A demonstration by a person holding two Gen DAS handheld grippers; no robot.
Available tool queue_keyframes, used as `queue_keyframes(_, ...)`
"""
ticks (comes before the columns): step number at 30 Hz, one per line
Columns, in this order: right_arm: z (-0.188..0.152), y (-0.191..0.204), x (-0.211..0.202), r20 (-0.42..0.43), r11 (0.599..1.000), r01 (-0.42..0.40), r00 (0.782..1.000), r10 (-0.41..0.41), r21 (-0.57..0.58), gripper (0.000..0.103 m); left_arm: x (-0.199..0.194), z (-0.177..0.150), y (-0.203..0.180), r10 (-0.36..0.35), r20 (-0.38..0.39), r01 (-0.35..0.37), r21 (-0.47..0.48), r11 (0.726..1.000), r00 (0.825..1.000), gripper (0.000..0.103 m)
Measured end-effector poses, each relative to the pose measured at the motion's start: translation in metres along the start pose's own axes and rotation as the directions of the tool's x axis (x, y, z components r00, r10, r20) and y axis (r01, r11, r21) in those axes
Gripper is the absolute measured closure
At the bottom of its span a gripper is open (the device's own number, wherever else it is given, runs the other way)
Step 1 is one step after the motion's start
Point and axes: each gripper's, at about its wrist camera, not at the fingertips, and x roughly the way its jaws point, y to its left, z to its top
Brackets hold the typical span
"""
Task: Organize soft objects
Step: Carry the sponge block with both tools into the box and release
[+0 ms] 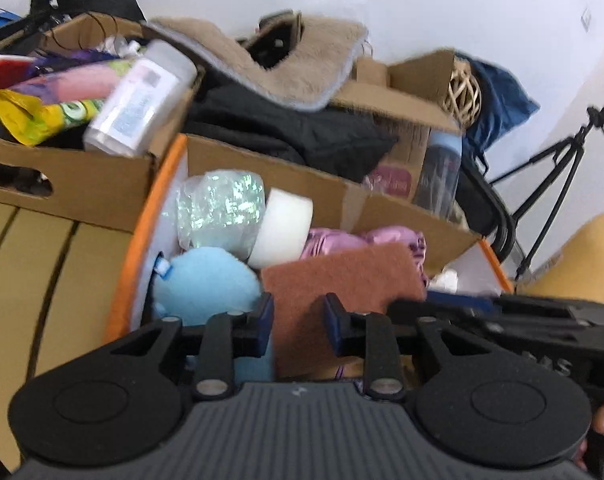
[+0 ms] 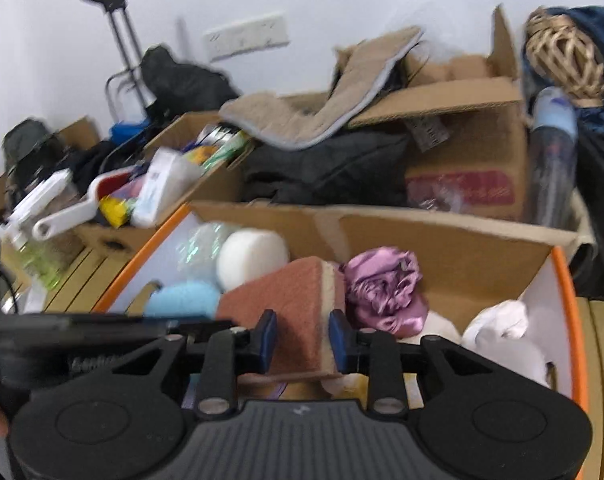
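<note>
A brown scouring sponge [image 2: 290, 300] with a yellow backing stands tilted in the orange-rimmed box [image 2: 573, 320]. My right gripper [image 2: 302, 340] is shut on the sponge, one pad on its brown face and one on the yellow side. My left gripper [image 1: 300, 320] faces the sponge's [image 1: 341, 276] brown face with its jaws a little apart; the sponge passes behind both fingers, not pinched. Around the sponge lie a blue plush [image 1: 206, 280], a white foam round [image 1: 284, 232], a pink satin cloth [image 2: 385, 288], a shiny bag [image 1: 222, 204] and a white cloth [image 2: 501, 324].
A cardboard box [image 1: 82, 184] at the left holds a white bottle [image 1: 142, 100] and packets. Behind lie a black garment [image 1: 286, 128], a beige fleece mat [image 1: 294, 64], more boxes and a wicker ball [image 1: 463, 96]. A tripod [image 1: 561, 184] stands at the right.
</note>
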Motion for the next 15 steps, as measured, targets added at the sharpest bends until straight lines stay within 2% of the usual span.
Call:
queue_keyframes(2,0.001,0.001,-0.004,-0.022,0.998,-0.066,0.998,0.066,0.013,0.075,-0.002,0.002,0.001,-0.007,0.003,0.007,-0.002,1.000,1.000,0.082)
queue_keyframes(4,0.001,0.003,-0.003,-0.033,0.995,-0.092,0.995,0.093,0.035,0.075,-0.002,0.005,0.000,-0.019,-0.009,0.019,0.000,1.000,1.000,0.082)
queue_keyframes(6,-0.001,0.003,0.002,-0.054,0.993,-0.105,0.993,0.108,0.062,0.075,0.000,0.006,-0.005,-0.002,-0.013,0.002,0.025,1.000,1.000,0.082)
queue_keyframes(9,-0.003,0.005,0.009,-0.061,0.996,-0.067,0.996,0.071,0.063,0.075,0.012,0.000,-0.021,0.021,-0.031,-0.018,0.118,0.993,0.999,0.082)
queue_keyframes(11,-0.009,-0.002,0.020,-0.089,0.998,0.003,0.996,0.003,0.063,0.080,0.016,-0.003,-0.036,0.065,-0.018,-0.060,0.190,0.980,0.998,0.082)
queue_keyframes(13,-0.016,-0.015,0.020,-0.058,0.993,-0.035,0.997,0.042,0.108,0.080,0.020,-0.006,-0.045,0.070,-0.016,-0.065,0.218,0.974,0.997,0.083)
queue_keyframes(15,-0.019,-0.019,0.014,-0.042,0.991,-0.018,0.999,0.023,0.131,0.082,0.023,-0.007,-0.049,0.063,-0.019,-0.057,0.224,0.973,0.998,0.082)
